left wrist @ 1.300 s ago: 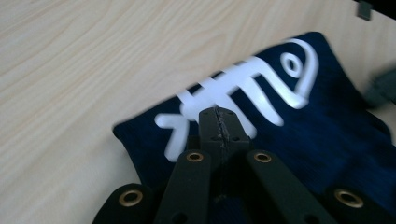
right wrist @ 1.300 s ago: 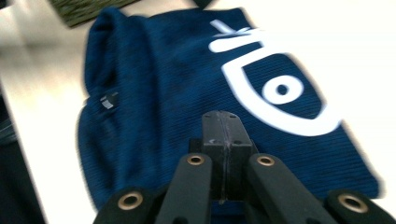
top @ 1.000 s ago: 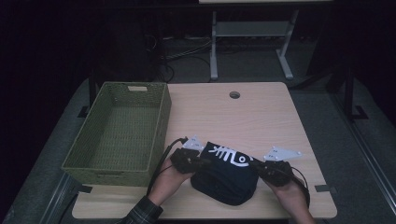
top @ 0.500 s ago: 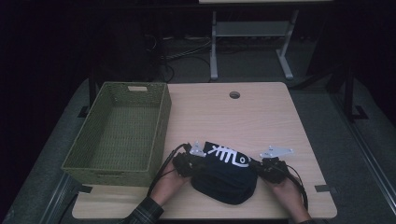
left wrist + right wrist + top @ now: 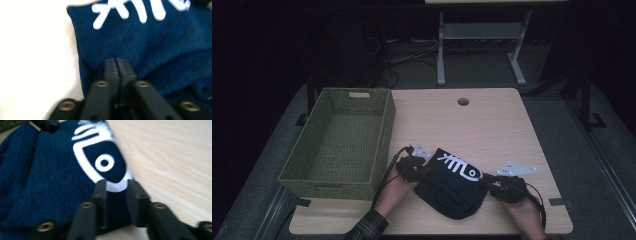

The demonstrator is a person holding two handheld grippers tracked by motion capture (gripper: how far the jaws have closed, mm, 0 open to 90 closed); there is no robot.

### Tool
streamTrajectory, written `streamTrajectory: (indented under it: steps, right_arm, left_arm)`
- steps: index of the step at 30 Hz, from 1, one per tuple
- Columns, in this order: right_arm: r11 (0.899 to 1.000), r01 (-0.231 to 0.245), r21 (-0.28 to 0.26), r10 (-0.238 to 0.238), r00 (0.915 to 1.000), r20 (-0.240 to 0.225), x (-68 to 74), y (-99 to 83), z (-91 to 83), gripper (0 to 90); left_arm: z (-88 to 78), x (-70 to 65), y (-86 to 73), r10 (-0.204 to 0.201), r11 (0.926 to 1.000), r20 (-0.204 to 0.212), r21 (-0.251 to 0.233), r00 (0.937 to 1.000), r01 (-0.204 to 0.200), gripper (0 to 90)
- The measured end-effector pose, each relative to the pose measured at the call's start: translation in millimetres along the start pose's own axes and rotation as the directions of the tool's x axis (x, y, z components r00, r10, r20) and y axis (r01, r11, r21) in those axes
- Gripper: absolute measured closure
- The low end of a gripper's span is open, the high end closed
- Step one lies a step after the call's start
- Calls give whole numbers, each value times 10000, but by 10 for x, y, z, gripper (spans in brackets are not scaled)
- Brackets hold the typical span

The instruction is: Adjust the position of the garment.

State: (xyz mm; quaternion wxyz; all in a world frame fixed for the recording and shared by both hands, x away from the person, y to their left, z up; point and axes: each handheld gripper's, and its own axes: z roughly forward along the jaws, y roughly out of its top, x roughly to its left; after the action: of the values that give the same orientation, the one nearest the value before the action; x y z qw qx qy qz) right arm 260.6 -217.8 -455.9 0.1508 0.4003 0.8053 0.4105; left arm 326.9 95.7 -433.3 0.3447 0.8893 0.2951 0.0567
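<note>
Navy folded shirt [image 5: 454, 186] pinched at nine o'clock by left gripper [image 5: 117, 65], jaws together; right gripper [image 5: 117, 186], three o'clock, jaws just parted astride hem, likely for release.

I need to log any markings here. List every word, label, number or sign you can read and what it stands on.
No readable words or numbers anywhere.
Dark blue cloth: a white fish-skeleton graphic, a picture and not lettering, with the ringed eye in the right gripper view.
Green woven basket: the pale patch on its far wall is too small to read.
</note>
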Motion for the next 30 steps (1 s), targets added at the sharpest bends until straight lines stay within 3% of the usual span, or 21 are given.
streamTrajectory:
  steps: [5, 9, 13, 17, 21, 30]
  right_arm:
    - [9995, -272, -169, 282, 9976, 634, -76, -40, -85, 439]
    - [9980, -563, -281, 595, 9898, 1291, -172, -108, -173, 283]
    - [9928, -1182, 205, 1136, 9813, 1552, -313, -235, -179, 145]
    - [9906, -1181, 698, 1040, 9783, 1791, -397, -346, -98, 92]
    - [9918, -967, 836, 794, 9784, 1907, -404, -344, -64, 81]
    - [9923, -875, 876, 701, 9803, 1849, -417, -337, -53, 80]
  left_arm:
    - [-47, 28, 64, -233, 9991, 12, -345, 9997, 234, 654]
    - [-45, 90, 68, -459, 9979, -123, -458, 9989, 453, 515]
    - [-10, 162, 61, -664, 9959, -37, -615, 9978, 660, 346]
    - [52, 222, 46, -760, 9951, 37, -638, 9971, 761, 259]
    - [141, 275, 14, -885, 9947, 169, -505, 9959, 893, 188]
    - [236, 305, -24, -795, 9966, 420, -191, 9960, 803, 171]
